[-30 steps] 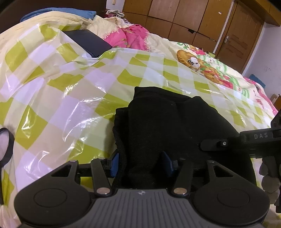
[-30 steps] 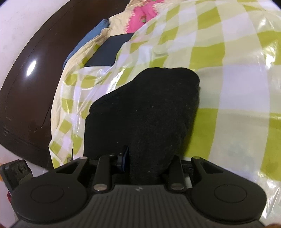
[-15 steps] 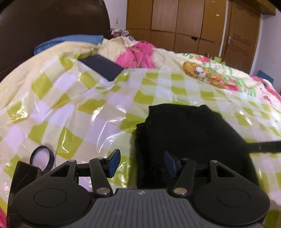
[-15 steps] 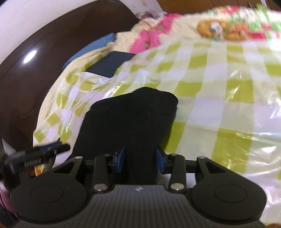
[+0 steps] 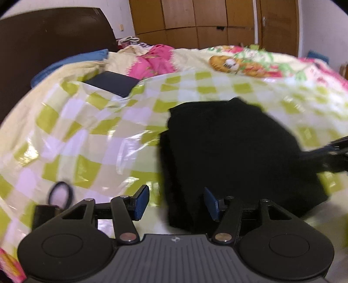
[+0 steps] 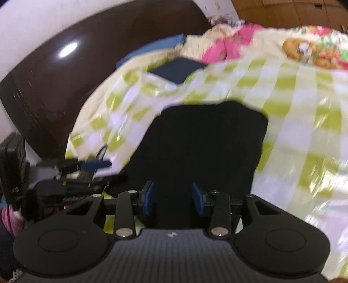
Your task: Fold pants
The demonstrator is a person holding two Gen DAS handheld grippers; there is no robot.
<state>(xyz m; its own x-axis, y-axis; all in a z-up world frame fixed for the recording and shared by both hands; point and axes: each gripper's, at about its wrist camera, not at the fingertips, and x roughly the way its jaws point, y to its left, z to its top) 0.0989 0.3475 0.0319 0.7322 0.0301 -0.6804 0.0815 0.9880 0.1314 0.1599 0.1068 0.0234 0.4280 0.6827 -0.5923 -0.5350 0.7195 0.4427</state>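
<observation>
Left wrist view: low over bed, facing across green-checked plastic sheet toward wooden wardrobe at top of frame; left gripper fills bottom edge, folded black pants close, centre right. Right wrist view: equally low and near, angled toward dark headboard in upper left; right gripper at bottom. Shared: pants, checked sheet, dark blue flat item, pink bedding. Each view catches other gripper at frame edge.

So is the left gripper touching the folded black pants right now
Cannot tell. In the left wrist view, the left gripper is open around the pants' near edge, but blur hides any contact or gap.
</observation>
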